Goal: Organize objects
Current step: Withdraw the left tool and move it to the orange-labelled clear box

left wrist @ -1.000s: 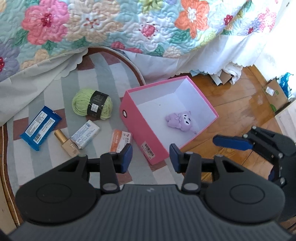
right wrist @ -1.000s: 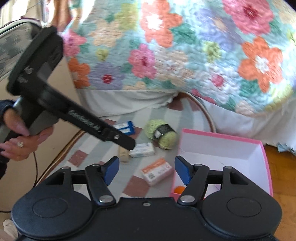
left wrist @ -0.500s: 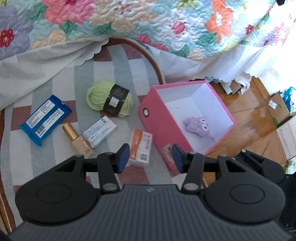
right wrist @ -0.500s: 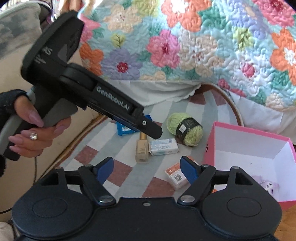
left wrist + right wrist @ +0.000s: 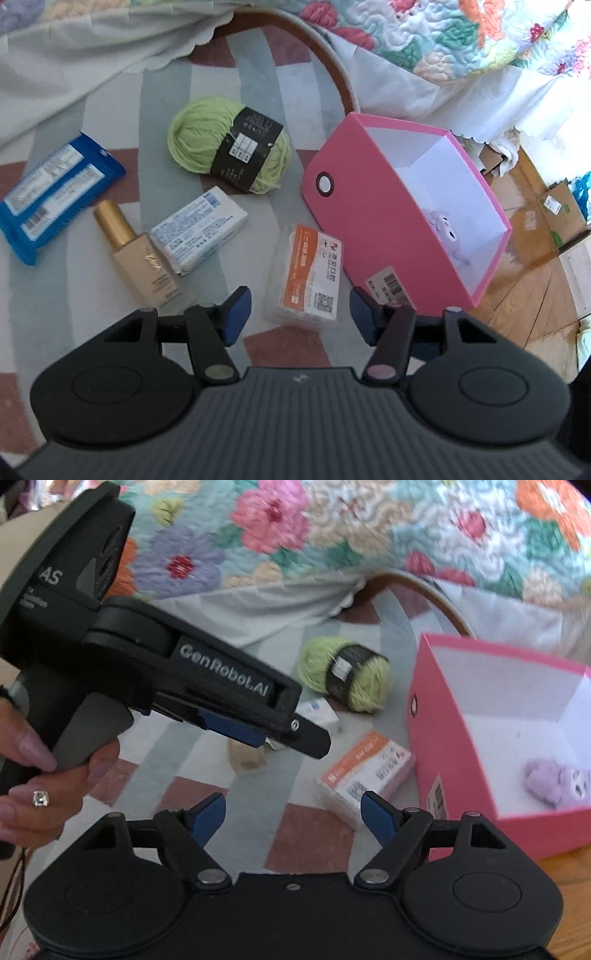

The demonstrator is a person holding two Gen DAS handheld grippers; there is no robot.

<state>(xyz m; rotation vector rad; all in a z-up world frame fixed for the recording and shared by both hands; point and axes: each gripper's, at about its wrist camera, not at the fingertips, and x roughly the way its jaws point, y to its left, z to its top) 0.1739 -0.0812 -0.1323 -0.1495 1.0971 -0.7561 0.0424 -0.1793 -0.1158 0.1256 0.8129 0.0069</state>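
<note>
Half the floor [image 5: 532,295] wears a striped rug [image 5: 110,295].

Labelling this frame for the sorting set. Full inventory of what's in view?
pink box: 1, pink outside, white inside, open, at rug edge
plush toy: 1, lilac, inside the box
yarn ball: 1, light green, black band, on rug
orange-and-white pack: 1, on rug beside box
white-and-blue packet: 1, on rug
bottle: 1, beige, gold cap, lying on rug
blue wipes pack: 1, on rug
rug: 1, striped grey, maroon
quilt: 1, floral
left gripper: jaws opening, nothing between
right gripper: open, empty
hand: 1, ring, holding left gripper
</note>
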